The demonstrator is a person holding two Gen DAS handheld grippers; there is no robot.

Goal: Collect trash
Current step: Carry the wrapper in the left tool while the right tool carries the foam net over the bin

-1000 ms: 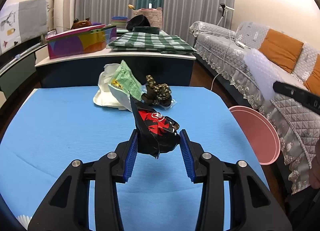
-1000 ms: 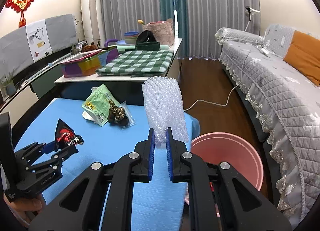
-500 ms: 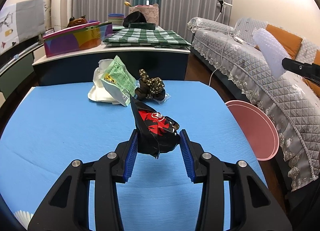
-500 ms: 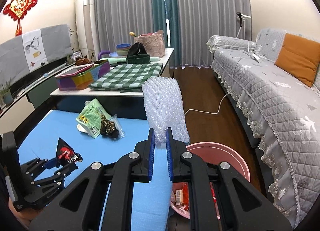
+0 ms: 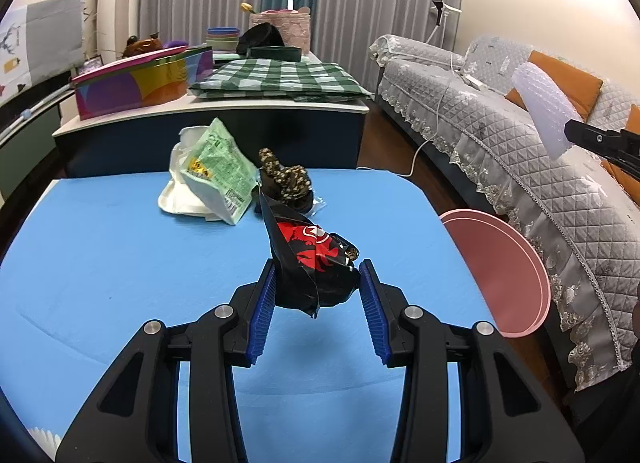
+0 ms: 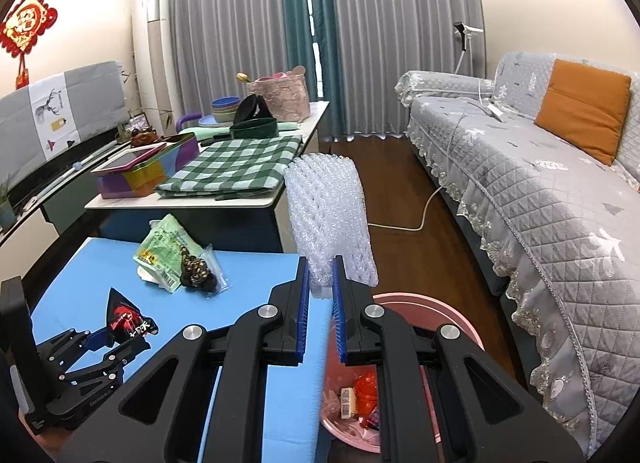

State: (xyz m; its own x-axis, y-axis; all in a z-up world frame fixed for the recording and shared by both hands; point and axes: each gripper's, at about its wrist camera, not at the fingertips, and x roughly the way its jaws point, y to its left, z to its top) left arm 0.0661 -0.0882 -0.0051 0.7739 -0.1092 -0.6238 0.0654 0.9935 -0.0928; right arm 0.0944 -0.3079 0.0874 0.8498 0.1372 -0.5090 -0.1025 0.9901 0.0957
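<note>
Both blue pads of the left gripper (image 5: 318, 297) pinch a black-and-red wrapper (image 5: 312, 263) above the blue table (image 5: 100, 255). Right wrist view: the right gripper (image 6: 321, 295), nearly closed, clamps bubble wrap (image 6: 326, 215) above the pink bin (image 6: 460, 327).

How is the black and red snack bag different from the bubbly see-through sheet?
The black and red snack bag is dark, shiny and crumpled small; the bubble wrap is clear, bumpy and stands up tall. The bag sits in the left hand-held gripper over the blue table; the wrap is pinched in the right hand-held gripper near the pink bin. Both are trash, held off the table.
</note>
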